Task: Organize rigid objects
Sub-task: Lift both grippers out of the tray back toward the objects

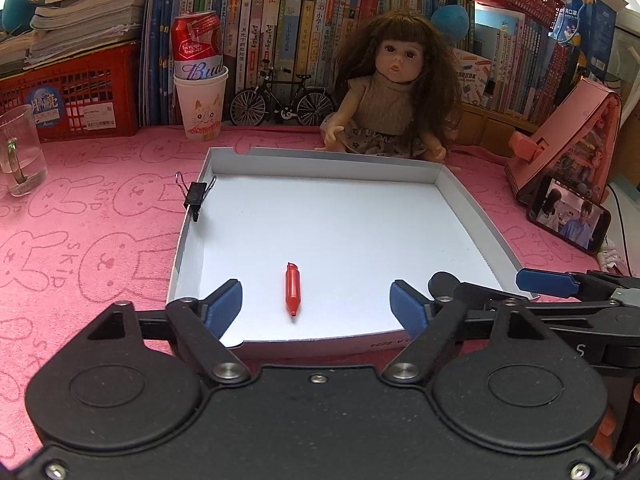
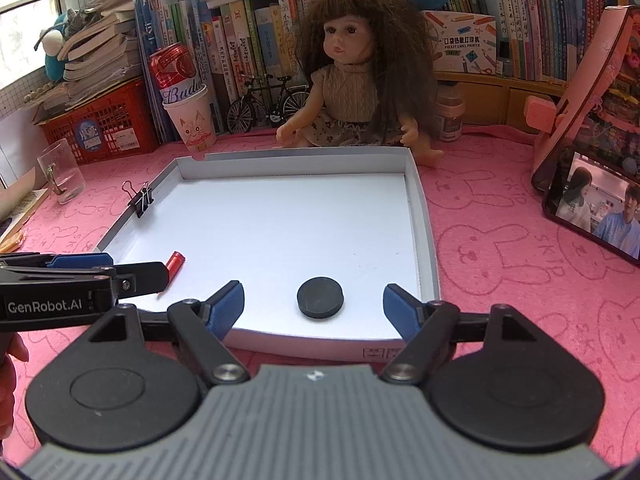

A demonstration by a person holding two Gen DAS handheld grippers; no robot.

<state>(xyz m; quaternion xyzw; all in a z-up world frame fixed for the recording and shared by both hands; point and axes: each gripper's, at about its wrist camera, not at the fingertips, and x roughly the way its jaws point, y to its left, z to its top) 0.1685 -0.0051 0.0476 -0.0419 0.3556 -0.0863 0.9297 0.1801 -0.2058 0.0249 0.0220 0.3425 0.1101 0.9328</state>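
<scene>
A shallow white box lid lies on the pink cloth. A small red pen cap lies on its floor near the front. My left gripper stands open just short of the cap, its blue pads wide apart and touching nothing. In the right wrist view a black round disc rests in the lid near the front right. My right gripper is open around that spot, pads clear of the disc. A black binder clip grips the lid's left wall.
A doll sits behind the lid, beside a toy bicycle. A paper cup with a red can and a glass stand at the left. A phone leans at right.
</scene>
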